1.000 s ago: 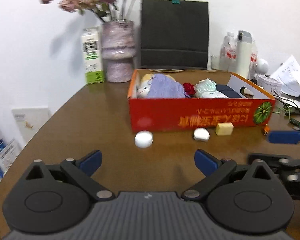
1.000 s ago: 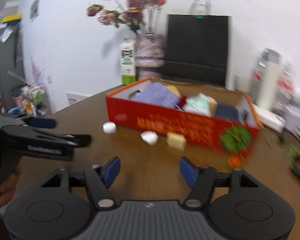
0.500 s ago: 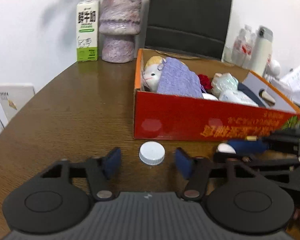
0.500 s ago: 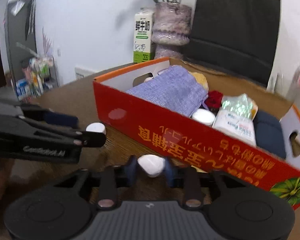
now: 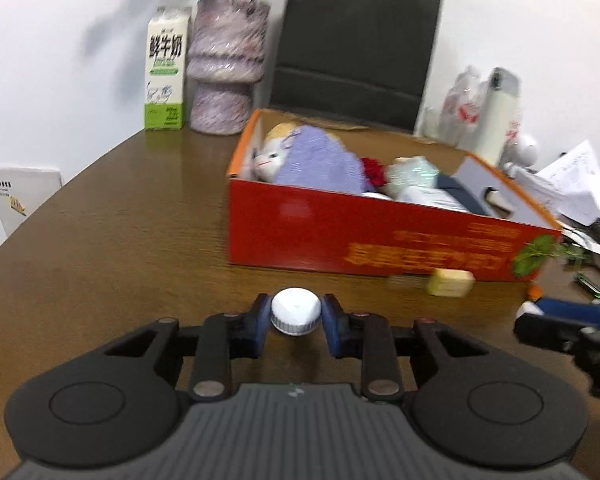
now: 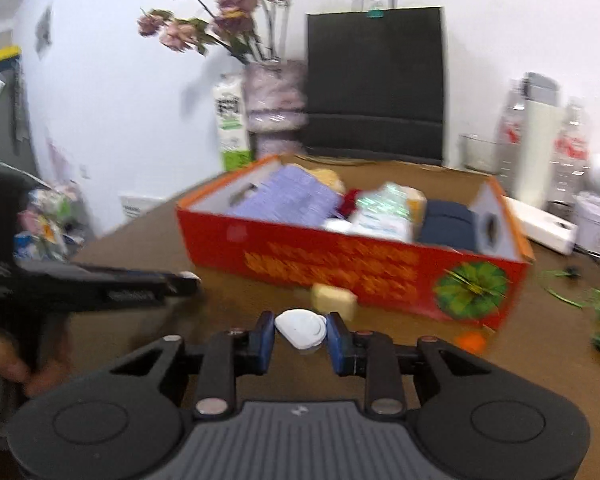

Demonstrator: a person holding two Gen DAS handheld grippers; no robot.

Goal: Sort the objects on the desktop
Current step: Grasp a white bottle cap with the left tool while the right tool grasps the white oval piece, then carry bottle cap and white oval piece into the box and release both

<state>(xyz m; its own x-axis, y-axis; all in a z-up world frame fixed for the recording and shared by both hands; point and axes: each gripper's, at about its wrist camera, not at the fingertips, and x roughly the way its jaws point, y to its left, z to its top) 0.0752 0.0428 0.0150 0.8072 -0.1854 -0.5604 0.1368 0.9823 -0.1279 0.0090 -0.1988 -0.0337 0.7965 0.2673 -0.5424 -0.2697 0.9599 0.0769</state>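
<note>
Two grippers each have a small white thing: the left gripper (image 5: 296, 322) is closing on a ribbed cap (image 5: 296, 311), the right gripper (image 6: 301, 334) pinches a rounded white piece (image 6: 301, 328). Beyond them sits the red box (image 5: 380, 236); I'd lift level, clear its near wall, then let go inside.

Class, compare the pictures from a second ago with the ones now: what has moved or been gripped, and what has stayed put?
Both tools closed in. The left hand-held gripper, wide open before, now has its jaws closing on the white bottle cap. The right hand-held gripper is shut on the small white rounded piece, which lay loose by the red box earlier. The box, its contents and the yellow block stayed where they were.
</note>
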